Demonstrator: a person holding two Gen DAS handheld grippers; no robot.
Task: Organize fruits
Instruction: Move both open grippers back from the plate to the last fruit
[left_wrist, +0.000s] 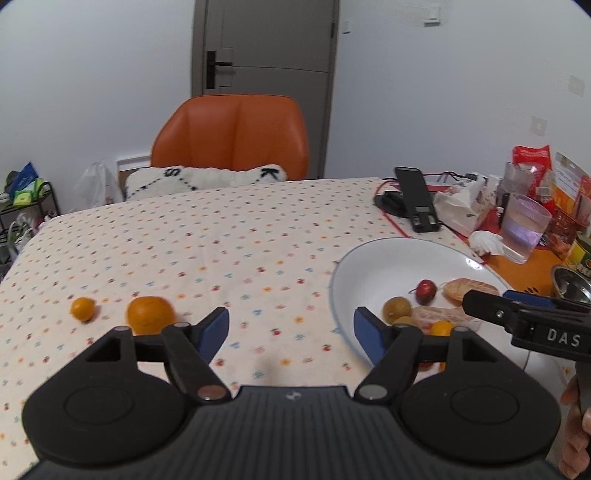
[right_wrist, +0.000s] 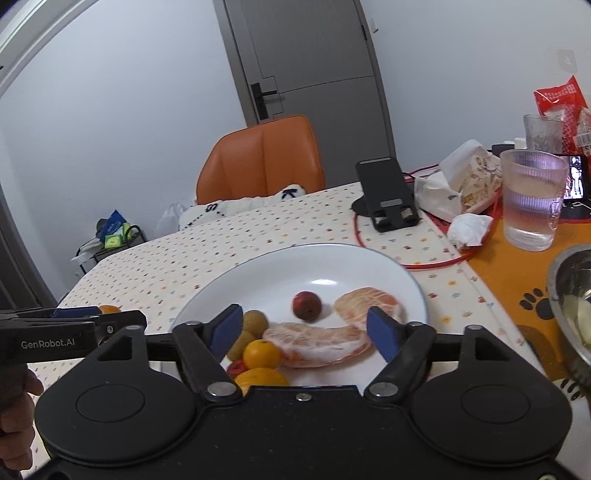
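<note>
A: Left wrist view: left gripper (left_wrist: 291, 330) has its fingers spread wide, nothing between them, hovering over the bare tabletop (left_wrist: 221, 240). Big orange (left_wrist: 150, 315) sits at about 10 o'clock from the finger gap, just beside the left blue pad. Small orange (left_wrist: 83, 308) is further out at 9 o'clock, near the big one, not touching.

B: Why there?

A: My guess is those two are the leftovers not yet sorted; the plate (left_wrist: 369, 266) at 2 o'clock is the collection spot. Left gripper looks lined up to go for the big orange next.

B: Right side?

A: Right gripper (right_wrist: 304, 330) is also released, fingers apart, empty, hovering over the near edge of the plate. Likely between a drop and the next pick, can't confirm.

B: Count on the plate?

A: From the right wrist view: two peeled pomelo segments (right_wrist: 317, 345), one long at 12 o'clock of the gap, one shorter at 1 o'clock. One red fruit (right_wrist: 306, 305) alone toward plate centre. Two brownish-green round fruits (right_wrist: 255, 323), stacked close at 11 o'clock. Two orange citrus at the near rim, the small citrus (right_wrist: 261, 354) fully seen, the one below half hidden by the gripper body. One red bit beside them, too hidden to name.

B: Off plate?

A: Two oranges. So roughly eight pieces plated, two left.

B: Clutter?

A: Two ribbed glasses (right_wrist: 532, 199), one phone stand (right_wrist: 388, 195), one steel bowl (right_wrist: 572, 295) at 3 o'clock. Not fruit, presumably stays.
</note>
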